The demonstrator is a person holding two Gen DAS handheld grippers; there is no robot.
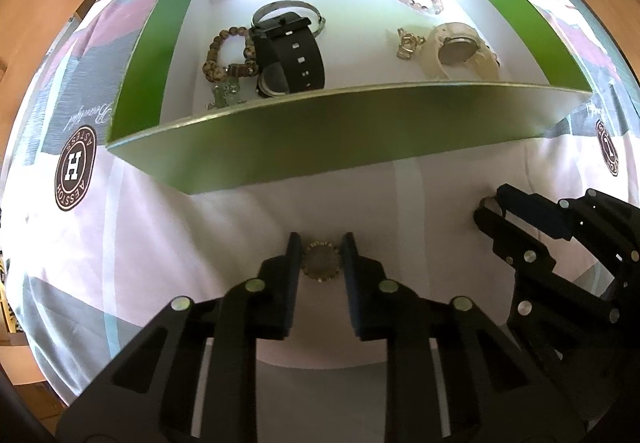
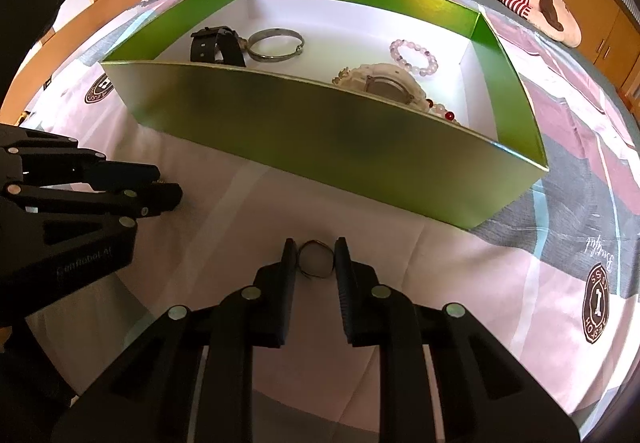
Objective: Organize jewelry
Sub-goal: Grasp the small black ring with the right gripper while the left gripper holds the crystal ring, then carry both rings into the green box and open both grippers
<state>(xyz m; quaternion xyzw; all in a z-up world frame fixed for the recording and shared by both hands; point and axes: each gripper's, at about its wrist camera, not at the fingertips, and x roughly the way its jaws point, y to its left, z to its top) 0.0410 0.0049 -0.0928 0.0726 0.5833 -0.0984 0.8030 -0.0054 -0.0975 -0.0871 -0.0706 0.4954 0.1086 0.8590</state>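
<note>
Fingers (image 1: 294,255) flank flat round brooch (image 1: 320,263); right pair flanks ring (image 2: 316,259)

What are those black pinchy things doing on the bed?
A person is tidying jewelry into the green box on the bedsheet. The left tool is closed on a small round toothed piece, and the right tool is closed on a thin ring. Both pieces lie on the sheet just in front of the box. Inside already are a black watch, bangle, bead bracelets and a pale watch.
</note>
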